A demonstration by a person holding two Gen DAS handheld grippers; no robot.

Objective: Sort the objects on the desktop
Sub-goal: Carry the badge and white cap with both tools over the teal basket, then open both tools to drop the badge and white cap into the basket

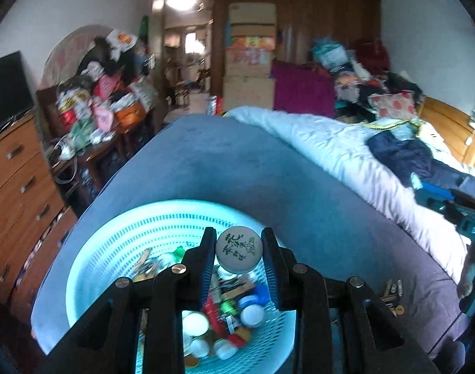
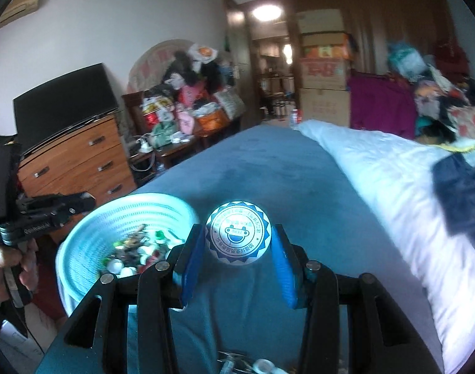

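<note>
My left gripper (image 1: 239, 251) is shut on a small round tin with a beige lid and green characters (image 1: 239, 249), held above the light-blue slotted basket (image 1: 118, 243). The basket holds several small jars, caps and bottles. My right gripper (image 2: 237, 238) is shut on a round white lid with a blue smiley badge print (image 2: 238, 237), held over the blue blanket (image 2: 268, 171) just right of the basket (image 2: 90, 240). In the right wrist view the left gripper's body and the hand holding it (image 2: 34, 218) show at the left edge. The right gripper's body (image 1: 462, 215) shows at the right of the left wrist view.
A white quilt (image 1: 346, 155) with dark clothes lies right of the blanket. A few small items (image 1: 391, 293) lie on the blanket right of the basket; more (image 2: 256, 366) lie below the right gripper. A wooden dresser with a TV (image 2: 72, 155) and a cluttered table stand at left.
</note>
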